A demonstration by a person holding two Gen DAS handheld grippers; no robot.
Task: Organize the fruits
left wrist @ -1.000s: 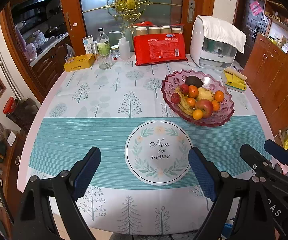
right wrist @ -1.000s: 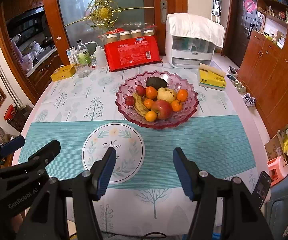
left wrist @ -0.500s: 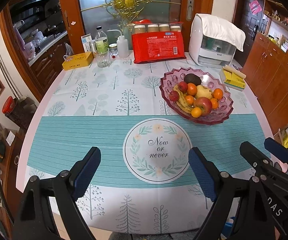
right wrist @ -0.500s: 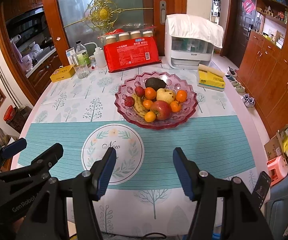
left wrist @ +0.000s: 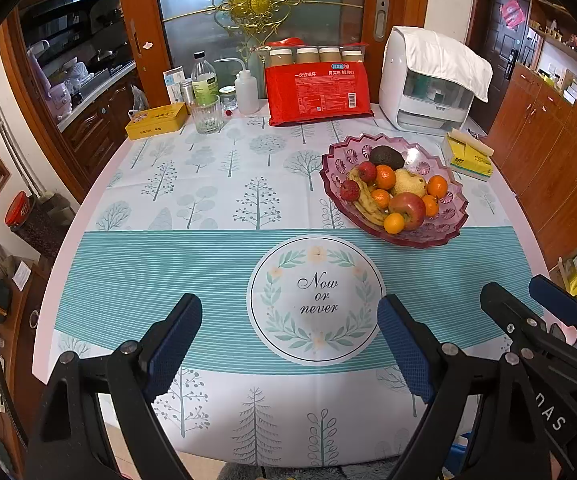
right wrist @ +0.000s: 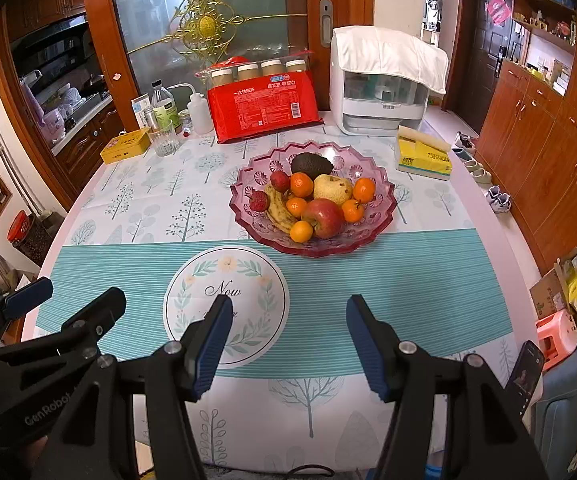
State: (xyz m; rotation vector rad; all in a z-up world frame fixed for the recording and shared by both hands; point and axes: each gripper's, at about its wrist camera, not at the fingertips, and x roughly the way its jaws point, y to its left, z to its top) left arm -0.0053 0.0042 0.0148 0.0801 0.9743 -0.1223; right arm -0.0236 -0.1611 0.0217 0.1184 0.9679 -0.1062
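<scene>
Fruit bowl [right wrist: 313, 240] beyond both empty, parted claws [left wrist: 288, 340] [right wrist: 286, 340]; tissue pack [right wrist: 424, 156], possibly, beside it.

Your right gripper [right wrist: 286, 338] hangs over the near edge of the table [right wrist: 428, 292], jaws apart with nothing between them. Your left gripper [right wrist: 64, 300] shows at the lower left, also empty. Ahead sits the pink bowl [right wrist: 376, 224], holding an apple [right wrist: 323, 218], pear [right wrist: 333, 189], avocado [right wrist: 311, 165], banana [right wrist: 276, 210] and several oranges. Behind it stand a red pack [right wrist: 266, 110] and a white appliance [right wrist: 384, 96].
</scene>
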